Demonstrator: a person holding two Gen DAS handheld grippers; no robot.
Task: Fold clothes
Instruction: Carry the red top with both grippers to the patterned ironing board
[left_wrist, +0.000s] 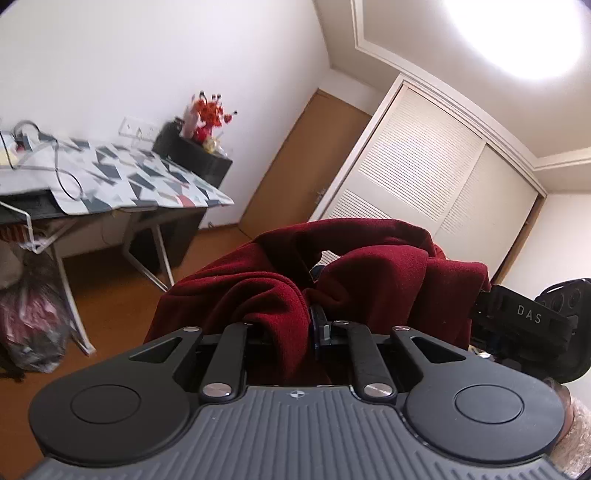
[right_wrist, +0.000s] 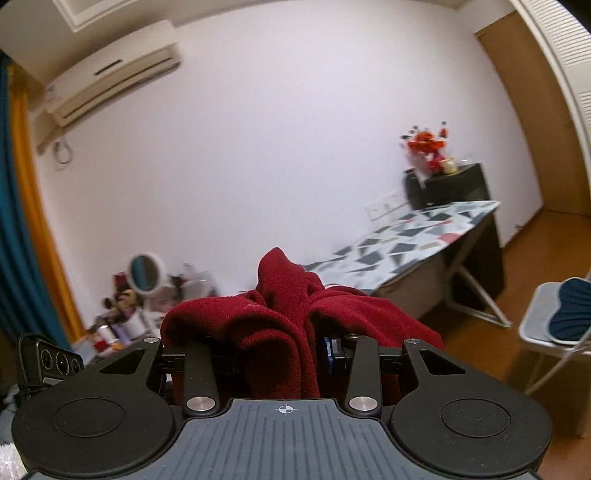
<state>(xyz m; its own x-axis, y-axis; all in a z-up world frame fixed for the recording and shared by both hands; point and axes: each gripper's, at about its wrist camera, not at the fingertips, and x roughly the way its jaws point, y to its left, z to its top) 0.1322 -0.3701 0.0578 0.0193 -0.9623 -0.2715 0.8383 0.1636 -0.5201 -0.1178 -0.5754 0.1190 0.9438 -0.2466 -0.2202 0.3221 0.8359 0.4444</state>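
Left wrist cam: my left gripper (left_wrist: 312, 314) clamped on dark red garment (left_wrist: 266, 288), bunched; right gripper (right_wrist: 310, 343) pinching same garment, held above floor w/ desk (right_wrist: 424, 229) behind

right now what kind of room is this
Most likely a bedroom at home: a white louvred sliding wardrobe, a round vanity mirror among cosmetics, and a wall-mounted air conditioner.
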